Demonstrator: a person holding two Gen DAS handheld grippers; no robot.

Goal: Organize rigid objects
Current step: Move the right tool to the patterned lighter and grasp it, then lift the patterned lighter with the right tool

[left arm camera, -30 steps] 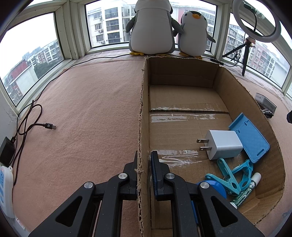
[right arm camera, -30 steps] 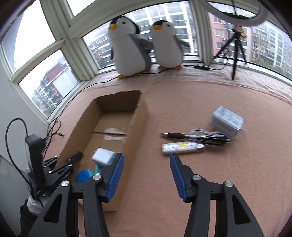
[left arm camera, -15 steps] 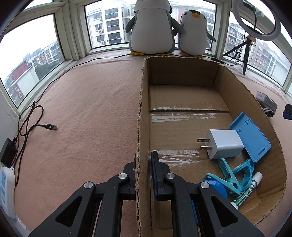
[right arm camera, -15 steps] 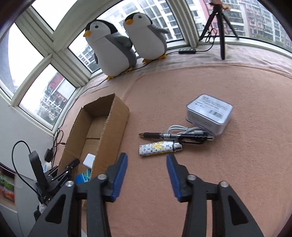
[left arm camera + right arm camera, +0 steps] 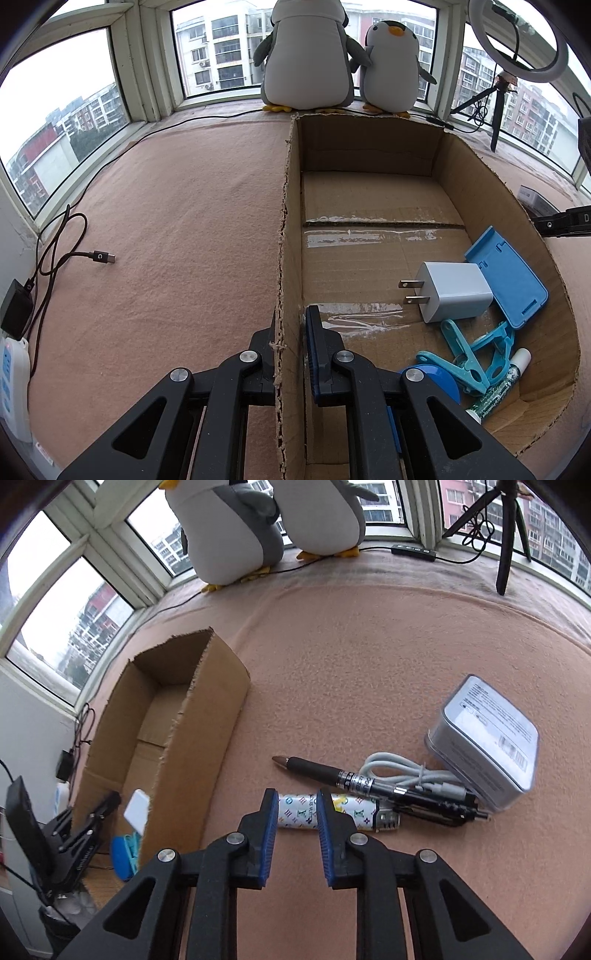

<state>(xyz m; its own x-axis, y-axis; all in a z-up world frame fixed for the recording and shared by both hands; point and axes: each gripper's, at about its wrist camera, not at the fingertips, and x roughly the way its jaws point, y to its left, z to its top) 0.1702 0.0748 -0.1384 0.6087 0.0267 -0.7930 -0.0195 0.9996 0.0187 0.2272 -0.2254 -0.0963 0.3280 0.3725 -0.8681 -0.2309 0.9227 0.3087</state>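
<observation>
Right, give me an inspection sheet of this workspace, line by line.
Surface: pinkish felt mat, level.
Job's things: cardboard box holds a white charger, blue tray, teal clips, a tube and a blue round item. On the mat lie a patterned lighter, black pen, grey cable and silver tin.
Clutter: two penguin plushies, tripod.
Grippers: left gripper has its jaws shut on the box's wall; right gripper has open jaws either side of the lighter.
Cables: black USB cable, power strip.
Surroundings: windows, apartment blocks outside.
</observation>
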